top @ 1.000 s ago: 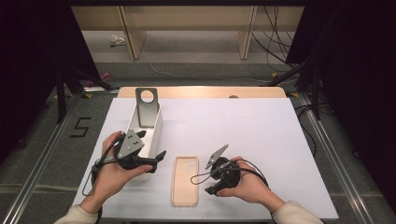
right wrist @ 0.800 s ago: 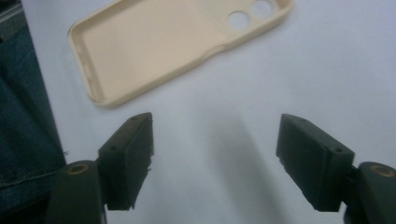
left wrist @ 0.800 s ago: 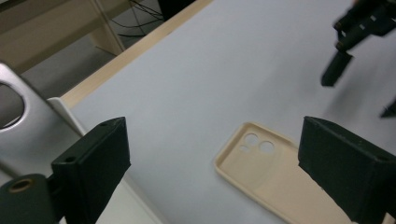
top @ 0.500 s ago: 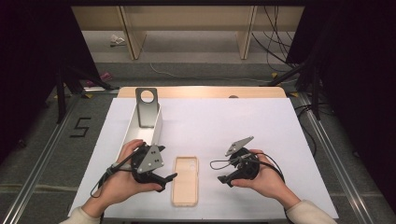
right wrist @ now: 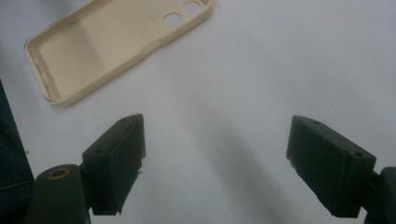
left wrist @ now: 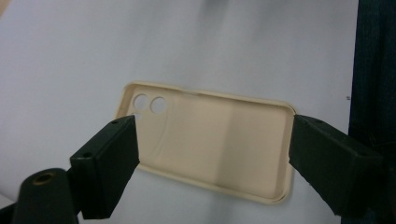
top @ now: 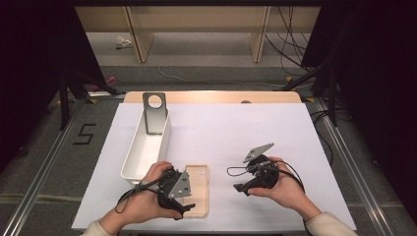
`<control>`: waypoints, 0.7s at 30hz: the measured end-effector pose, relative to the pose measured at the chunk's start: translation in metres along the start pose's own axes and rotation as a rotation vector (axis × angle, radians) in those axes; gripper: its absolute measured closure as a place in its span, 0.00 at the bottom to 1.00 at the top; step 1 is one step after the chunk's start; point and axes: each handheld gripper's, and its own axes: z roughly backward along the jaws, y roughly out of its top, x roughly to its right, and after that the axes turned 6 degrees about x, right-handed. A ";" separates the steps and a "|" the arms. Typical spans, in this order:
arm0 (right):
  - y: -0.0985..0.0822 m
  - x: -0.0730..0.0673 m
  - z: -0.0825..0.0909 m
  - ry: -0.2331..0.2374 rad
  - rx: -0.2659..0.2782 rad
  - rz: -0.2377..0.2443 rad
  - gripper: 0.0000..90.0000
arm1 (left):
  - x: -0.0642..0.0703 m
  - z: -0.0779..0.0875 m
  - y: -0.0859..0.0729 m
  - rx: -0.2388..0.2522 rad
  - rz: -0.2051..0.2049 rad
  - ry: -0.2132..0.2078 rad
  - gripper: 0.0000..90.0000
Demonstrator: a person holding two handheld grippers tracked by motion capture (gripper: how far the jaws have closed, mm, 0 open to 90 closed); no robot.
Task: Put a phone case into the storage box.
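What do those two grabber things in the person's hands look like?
Both are black. The left gripper and right gripper each have two blocky jaws, a grey three-cornered plate on top and a thin black cable. Pale sleeve cuffs show at the wrists.

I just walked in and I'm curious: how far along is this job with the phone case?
Hardly begun, it seems. Done: nothing I can see; the beige phone case lies flat on the white table, hollow side up, and the white bin looks empty. In hand: the left tongs straddle the case, jaws just closing, not yet pressing. The right tongs wait open nearby. Left: gripping and lifting it.
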 end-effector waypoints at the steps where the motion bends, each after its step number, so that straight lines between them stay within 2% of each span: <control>1: 0.000 0.000 0.000 0.002 -0.001 -0.002 0.23 | 0.002 -0.003 0.000 -0.010 -0.002 -0.002 0.18; 8: 0.000 0.000 0.000 0.002 -0.001 -0.010 0.22 | 0.009 -0.017 0.005 -0.086 -0.051 -0.034 0.19; 12: 0.000 0.000 0.000 0.003 0.000 -0.012 0.22 | 0.014 -0.025 0.005 -0.107 -0.061 -0.060 0.19; 21: 0.000 0.000 0.000 0.001 0.003 -0.018 0.22 | 0.019 -0.037 0.002 -0.175 -0.084 -0.075 0.21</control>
